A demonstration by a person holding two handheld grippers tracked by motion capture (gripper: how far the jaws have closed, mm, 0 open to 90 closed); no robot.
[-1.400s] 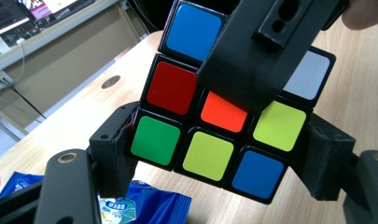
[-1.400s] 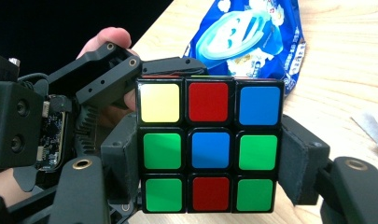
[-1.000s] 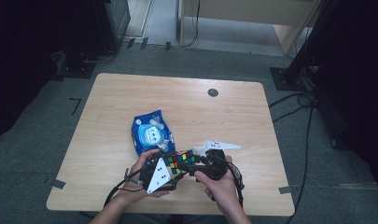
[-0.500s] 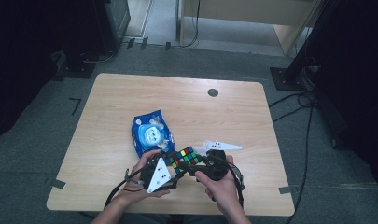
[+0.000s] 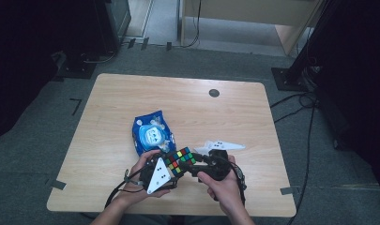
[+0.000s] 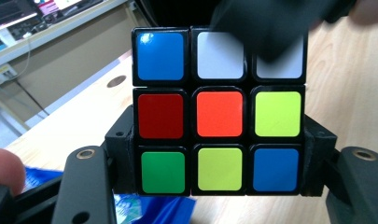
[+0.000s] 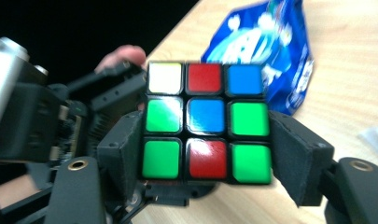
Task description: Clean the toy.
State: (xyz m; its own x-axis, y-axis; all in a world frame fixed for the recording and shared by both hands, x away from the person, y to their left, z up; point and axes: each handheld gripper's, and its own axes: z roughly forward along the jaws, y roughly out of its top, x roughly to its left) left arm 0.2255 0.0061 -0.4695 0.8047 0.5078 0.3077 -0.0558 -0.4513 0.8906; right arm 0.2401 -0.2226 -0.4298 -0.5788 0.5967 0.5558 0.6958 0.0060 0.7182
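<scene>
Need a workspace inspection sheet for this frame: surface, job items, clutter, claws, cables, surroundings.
Surface: wooden table, dark round grommet.
Job's things: scrambled puzzle cube at the near edge, between both claws.
Clutter: blue wipes pack; white wrapper.
Grippers: left claw pads on the cube's sides, jaws just closing in; right claw also clamps it, jaws just easing wider.
Cables: black leads on the floor, right.
Surroundings: grey carpet, black stands.

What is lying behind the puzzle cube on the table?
Just behind the puzzle cube lies a blue packet on the wooden table. The cube and the left gripper cover the packet's near edge, so that part cannot be seen.
</scene>
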